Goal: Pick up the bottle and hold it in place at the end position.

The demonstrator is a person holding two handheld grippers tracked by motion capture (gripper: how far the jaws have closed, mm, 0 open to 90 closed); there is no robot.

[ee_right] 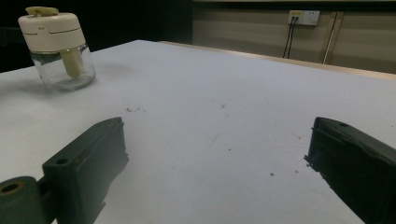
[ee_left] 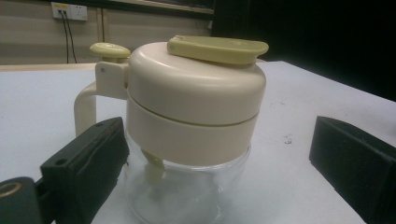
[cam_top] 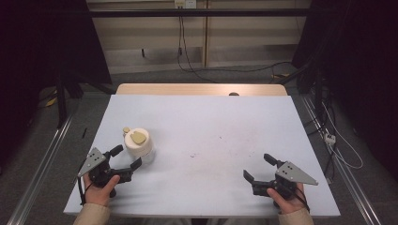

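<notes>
A small glass jar [cam_top: 138, 144] with a cream lid, a side handle and a yellow-green flap on top stands upright on the left part of the white table [cam_top: 202, 122]. My left gripper [cam_top: 127, 156] is open just in front of it, with the jaws wide apart and pointing at it. In the left gripper view the jar [ee_left: 191, 107] looms close between the two black jaws of the left gripper [ee_left: 217, 135], and neither pad presses on it. My right gripper [cam_top: 257, 167] rests open near the front right with nothing between its jaws. In the right gripper view the right gripper [ee_right: 215, 140] faces the jar [ee_right: 58, 46] far off.
A small dark object [cam_top: 233, 93] lies at the table's wooden back edge [cam_top: 202, 89]. Faint specks [cam_top: 195, 154] mark the middle of the sheet. Metal rails [cam_top: 37, 173] run along both sides on the floor, and cables [cam_top: 342, 150] trail at the right.
</notes>
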